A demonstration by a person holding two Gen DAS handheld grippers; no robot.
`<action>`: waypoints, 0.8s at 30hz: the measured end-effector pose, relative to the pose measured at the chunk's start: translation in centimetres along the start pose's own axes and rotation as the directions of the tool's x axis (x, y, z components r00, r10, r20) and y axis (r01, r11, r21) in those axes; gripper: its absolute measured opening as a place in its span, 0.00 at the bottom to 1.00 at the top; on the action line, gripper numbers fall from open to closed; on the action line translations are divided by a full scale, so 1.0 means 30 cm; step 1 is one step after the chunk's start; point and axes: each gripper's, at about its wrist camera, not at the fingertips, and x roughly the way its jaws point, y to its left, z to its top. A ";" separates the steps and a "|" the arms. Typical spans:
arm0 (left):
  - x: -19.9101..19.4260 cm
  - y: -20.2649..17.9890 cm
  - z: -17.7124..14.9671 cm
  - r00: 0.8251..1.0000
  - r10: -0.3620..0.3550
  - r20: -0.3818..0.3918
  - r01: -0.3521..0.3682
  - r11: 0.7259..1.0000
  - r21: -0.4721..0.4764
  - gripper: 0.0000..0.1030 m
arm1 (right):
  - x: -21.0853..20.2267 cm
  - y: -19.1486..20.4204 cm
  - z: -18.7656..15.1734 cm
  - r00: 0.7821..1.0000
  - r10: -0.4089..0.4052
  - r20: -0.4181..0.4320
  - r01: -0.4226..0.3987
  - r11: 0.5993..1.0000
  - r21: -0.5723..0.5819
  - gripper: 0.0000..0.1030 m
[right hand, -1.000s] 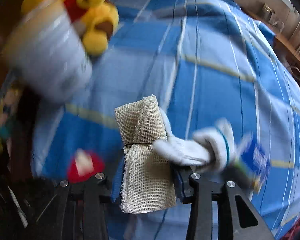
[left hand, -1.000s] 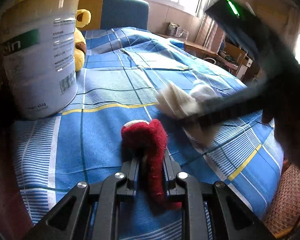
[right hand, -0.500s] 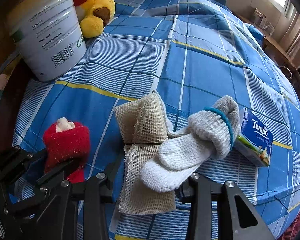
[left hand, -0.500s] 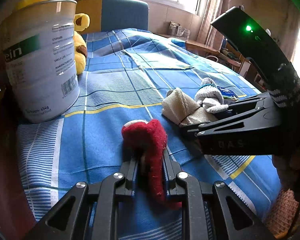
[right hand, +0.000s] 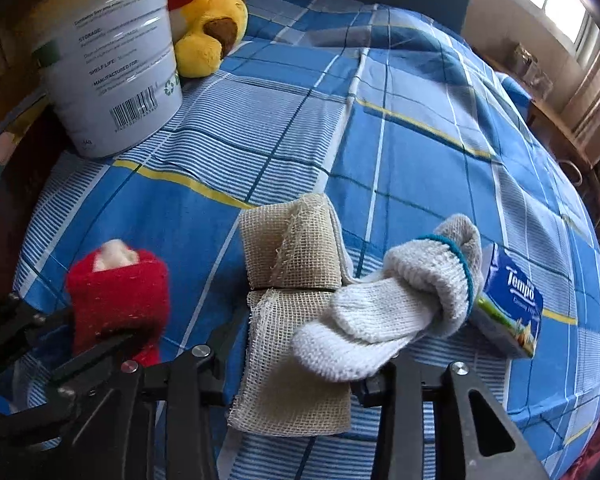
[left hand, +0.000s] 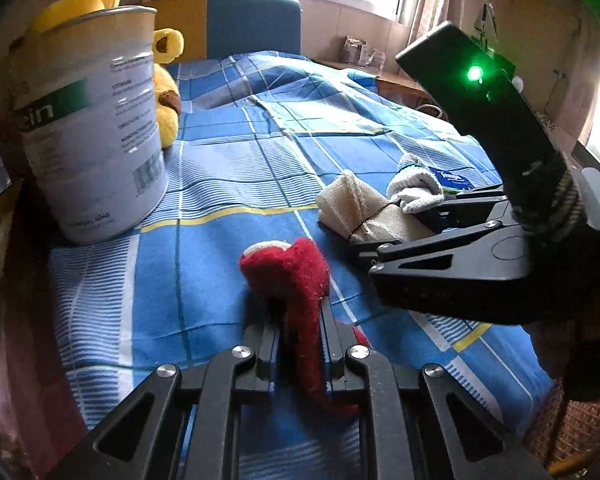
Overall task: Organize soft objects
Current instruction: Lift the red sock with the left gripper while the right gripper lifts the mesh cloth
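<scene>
left hand-held gripper [left hand: 296, 344]: pinching the red sock [left hand: 296, 280] on the bed [left hand: 228, 168];
right hand-held gripper [right hand: 296, 364]: clamped on the gauze roll [right hand: 292, 300], white sock [right hand: 384, 312] lying across it;
tin [left hand: 96, 128]: near the bed's edge

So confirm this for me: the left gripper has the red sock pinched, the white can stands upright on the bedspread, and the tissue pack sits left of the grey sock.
One slip: the tissue pack sits right of the grey sock, as the right wrist view shows. The left gripper does pinch the red sock, and the white can stands upright on the bedspread.
</scene>
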 end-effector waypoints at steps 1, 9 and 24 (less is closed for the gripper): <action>-0.012 0.006 0.001 1.000 0.001 -0.005 -0.001 1.000 -0.013 0.14 | 0.001 -0.002 0.002 1.000 0.002 0.000 -0.002 1.000 0.001 0.40; -0.122 0.028 0.017 0.999 0.019 0.026 -0.018 0.999 -0.035 0.14 | -0.001 -0.010 -0.007 1.000 0.012 0.006 -0.012 1.000 -0.004 0.40; -0.336 0.107 0.039 0.993 0.058 0.107 -0.050 0.995 -0.081 0.14 | -0.009 0.019 -0.018 0.999 -0.031 0.040 0.033 0.998 -0.049 0.40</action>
